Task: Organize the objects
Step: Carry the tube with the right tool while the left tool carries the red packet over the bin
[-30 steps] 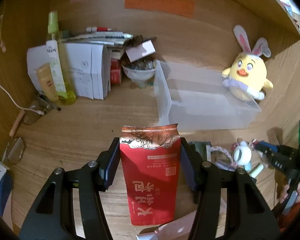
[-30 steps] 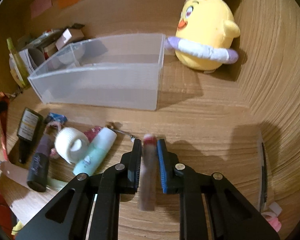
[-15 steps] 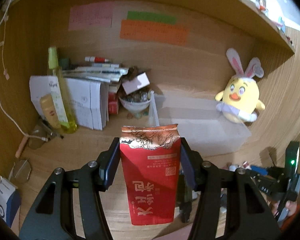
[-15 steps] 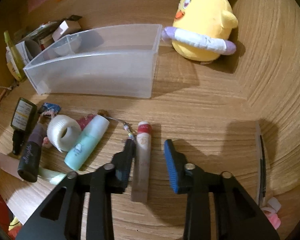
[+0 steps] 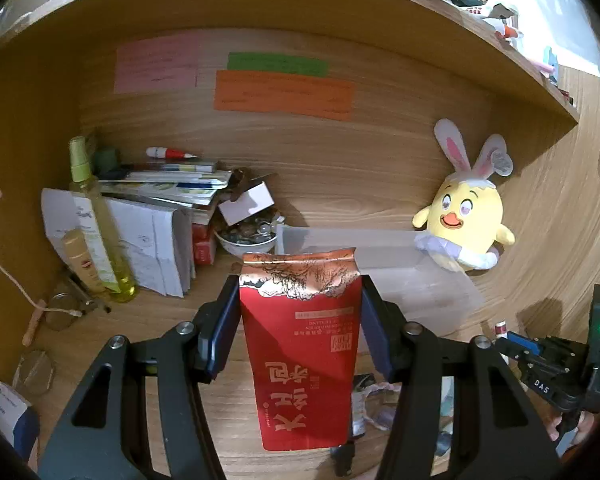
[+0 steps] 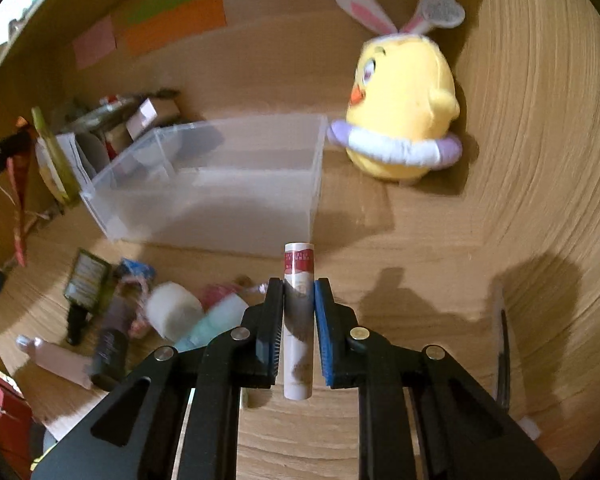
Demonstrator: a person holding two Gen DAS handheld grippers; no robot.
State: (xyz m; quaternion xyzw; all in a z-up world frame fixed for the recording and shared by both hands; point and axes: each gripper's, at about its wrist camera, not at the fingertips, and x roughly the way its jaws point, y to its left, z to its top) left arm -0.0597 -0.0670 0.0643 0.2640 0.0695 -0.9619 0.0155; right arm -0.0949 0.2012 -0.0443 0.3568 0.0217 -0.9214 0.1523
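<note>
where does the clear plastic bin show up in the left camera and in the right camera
Left wrist: bin right of centre, partly behind the red pouch.
Right wrist: bin left of centre, beyond the held tube.
Shared landmark: yellow chick plush at the bin's right end.

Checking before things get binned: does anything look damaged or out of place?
The red pouch in the left gripper has a ragged, torn-open top edge. The clear bin holds nothing visible, while small toiletries lie scattered on the desk before it.
</note>
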